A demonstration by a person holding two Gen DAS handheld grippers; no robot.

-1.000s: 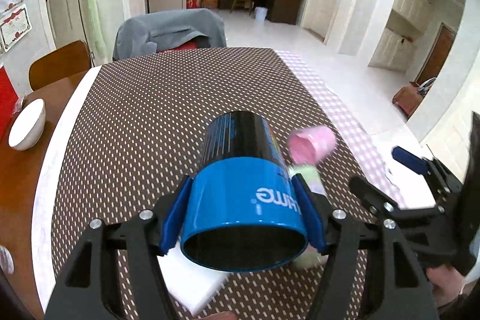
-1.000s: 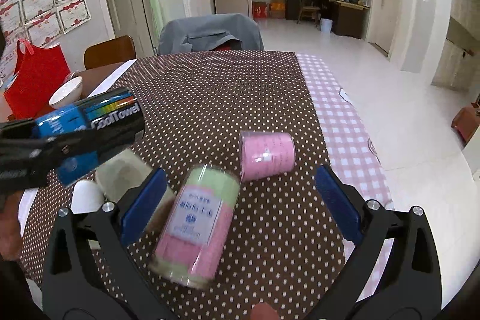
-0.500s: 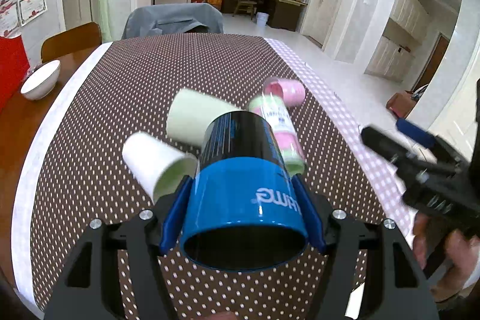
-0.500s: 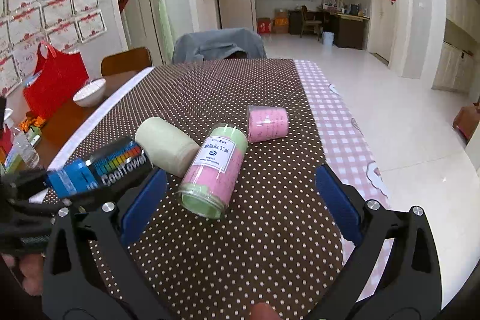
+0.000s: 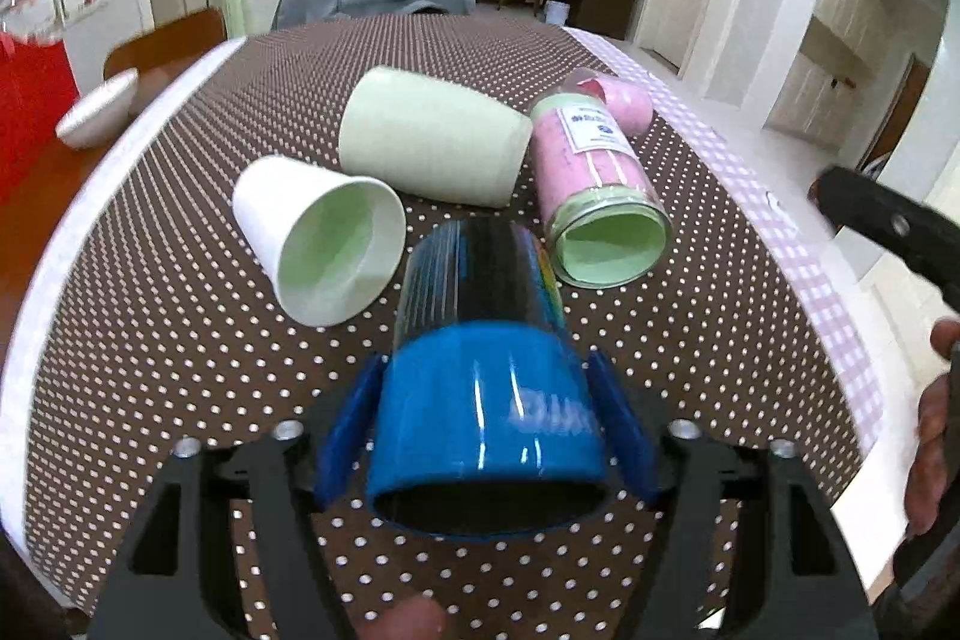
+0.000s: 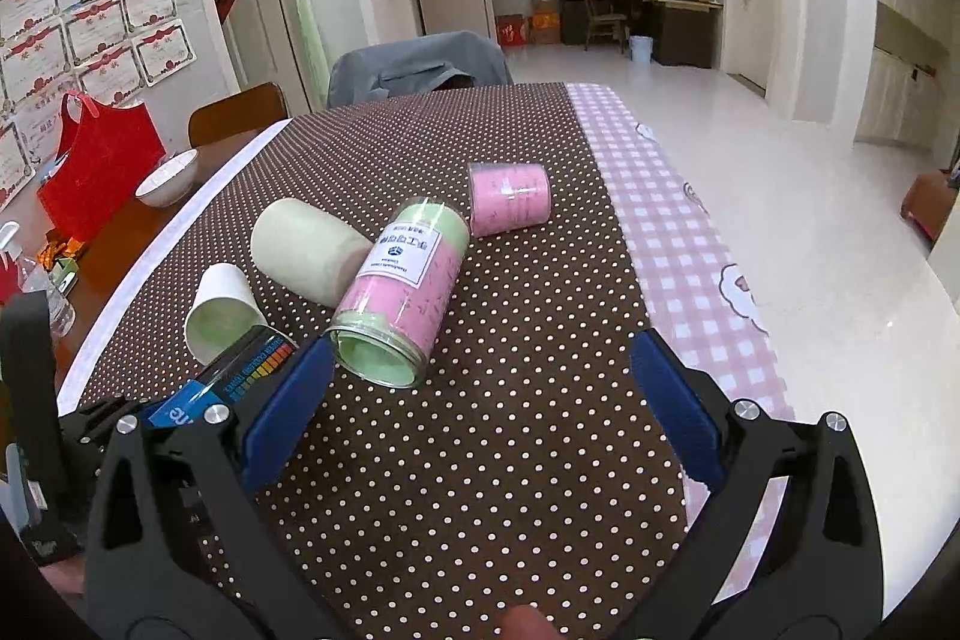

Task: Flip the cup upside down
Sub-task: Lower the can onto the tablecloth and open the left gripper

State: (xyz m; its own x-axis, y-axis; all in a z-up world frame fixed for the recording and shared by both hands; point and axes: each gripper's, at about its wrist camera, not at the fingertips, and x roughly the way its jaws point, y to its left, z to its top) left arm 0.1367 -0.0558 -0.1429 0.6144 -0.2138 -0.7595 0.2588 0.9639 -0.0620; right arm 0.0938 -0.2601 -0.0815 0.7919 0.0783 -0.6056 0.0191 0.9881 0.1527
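My left gripper (image 5: pixel 486 436) is shut on a blue and black cup (image 5: pixel 480 364), held on its side above the dotted table, its open mouth toward the camera. The cup also shows at the lower left of the right wrist view (image 6: pixel 240 376). My right gripper (image 6: pixel 480 406) is open and empty above the table's near right part. On the table lie a white paper cup (image 5: pixel 318 238), a pale green cup (image 5: pixel 432 142), a tall pink and green jar (image 5: pixel 594 202) and a small pink jar (image 6: pixel 510 199), all on their sides.
The brown dotted tablecloth (image 6: pixel 480 460) has a pink checked strip (image 6: pixel 672 244) along its right edge. A white bowl (image 6: pixel 168 175) and a red bag (image 6: pixel 96 172) sit at the far left. A chair with a grey cover (image 6: pixel 420 64) stands at the far end.
Both grippers have pulled back toward the near edge and risen. The left gripper still holds the blue cup, and the lying cups and jars now show farther ahead of it.
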